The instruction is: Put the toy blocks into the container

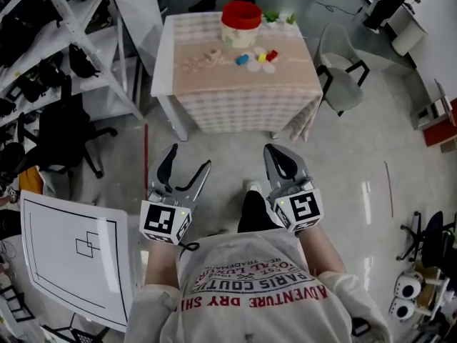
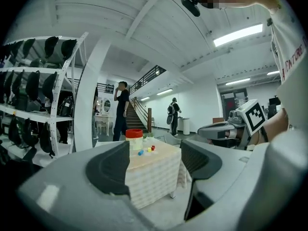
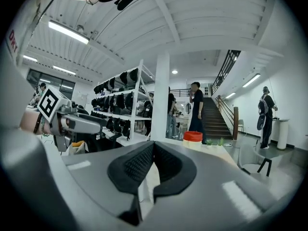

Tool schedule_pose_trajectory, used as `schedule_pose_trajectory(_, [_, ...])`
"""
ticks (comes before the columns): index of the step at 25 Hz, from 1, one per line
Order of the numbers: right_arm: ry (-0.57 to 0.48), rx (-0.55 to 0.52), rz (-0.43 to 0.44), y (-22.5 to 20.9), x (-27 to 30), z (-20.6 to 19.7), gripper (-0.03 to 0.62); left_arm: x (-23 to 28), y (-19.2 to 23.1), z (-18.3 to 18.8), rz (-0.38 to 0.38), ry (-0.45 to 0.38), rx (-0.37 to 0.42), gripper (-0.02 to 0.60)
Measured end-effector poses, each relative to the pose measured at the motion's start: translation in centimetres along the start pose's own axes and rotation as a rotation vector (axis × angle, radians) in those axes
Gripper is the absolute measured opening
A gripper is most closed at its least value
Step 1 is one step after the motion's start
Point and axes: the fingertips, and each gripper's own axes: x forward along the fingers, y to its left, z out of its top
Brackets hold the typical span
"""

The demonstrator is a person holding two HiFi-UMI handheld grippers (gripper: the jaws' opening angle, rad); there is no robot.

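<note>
Jaws of the left gripper (image 2: pixel 154 165) stand wide apart with nothing between them; only the distant table shows through the gap. The right gripper (image 3: pixel 151 163) has its jaws pressed together, pad against pad, and they hold nothing. In the head view both grippers are held low in front of the person's body, side by side over the glossy grey floor (image 1: pixel 357 184), each with its marker cube nearest the chest.

Well ahead of them stands a small white table whose tabletop (image 1: pixel 246 98) is covered by a pale checked cloth. On it, towards the far side, sits the cream cylindrical container with a red top (image 1: pixel 241 24). Just in front of the container, a little to its right, three small toy blocks lie in a loose row on the cloth: a blue block (image 1: pixel 243 59), a yellow block (image 1: pixel 261 56) and a red block (image 1: pixel 272 54). All three lie outside the container.

A grey chair (image 1: pixel 341 73) stands just right of the table. A white metal shelf rack (image 1: pixel 64 20) runs along the left, and a white board with black line markings (image 1: pixel 71 259) lies at the lower left.
</note>
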Motion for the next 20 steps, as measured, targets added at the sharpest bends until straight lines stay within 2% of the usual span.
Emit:
schedule_pose_trajectory(7, [0.038,0.018,0.070,-8.9,8.5,-0.8,0.002,10.1,2.5,0.9,0.081,0.031,0.009,0.334])
schedule_pose_trajectory(14, [0.020,0.015,0.125,-18.8,16.4,-0.6,0.002,21.3,4.9,1.4,0.152,0.053,0.009,0.334])
schedule_pose_trajectory(20, [0.020,0.018,0.164,-23.6,20.9,-1.3,0.002,27.8,6.4,0.3,0.172,0.102,0.008,0.334])
